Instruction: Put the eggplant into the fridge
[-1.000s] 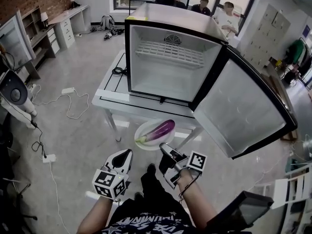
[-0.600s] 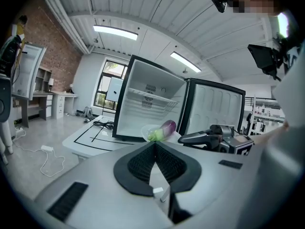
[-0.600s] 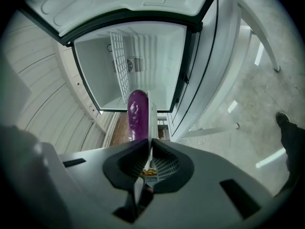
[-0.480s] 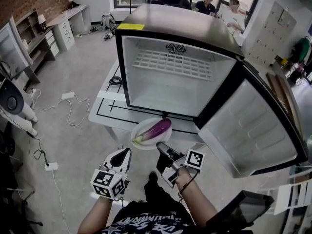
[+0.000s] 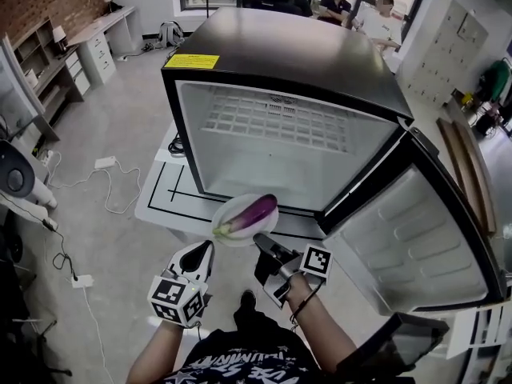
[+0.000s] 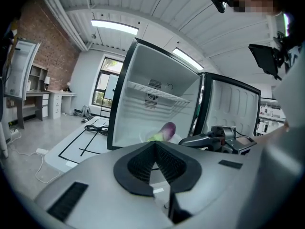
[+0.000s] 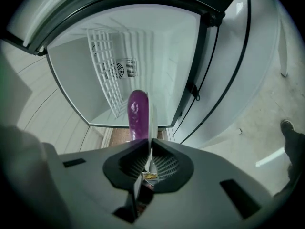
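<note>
A purple eggplant (image 5: 256, 212) with a green stem lies on a white plate (image 5: 227, 212). My right gripper (image 5: 261, 241) is shut on the plate's near rim and holds it just in front of the open fridge (image 5: 280, 146), at the level of its floor. In the right gripper view the plate's edge (image 7: 151, 119) runs straight out from the pinched jaws (image 7: 149, 146), with the eggplant (image 7: 137, 112) beside it. My left gripper (image 5: 207, 251) hangs shut and empty below the plate. The left gripper view shows the eggplant (image 6: 167, 129) past the closed jaws (image 6: 154, 143), in front of the fridge.
The fridge door (image 5: 408, 238) stands swung open to the right. A wire shelf (image 5: 272, 120) sits high inside the white cavity. The fridge rests on a white table (image 5: 160, 189) marked with black lines. Cables (image 5: 104, 166) trail on the floor at left. People sit at the back.
Both grippers and the plate with the eggplant have moved forward, toward the fridge. The fridge opening now looms larger and closer, and the plate has reached its front edge.
</note>
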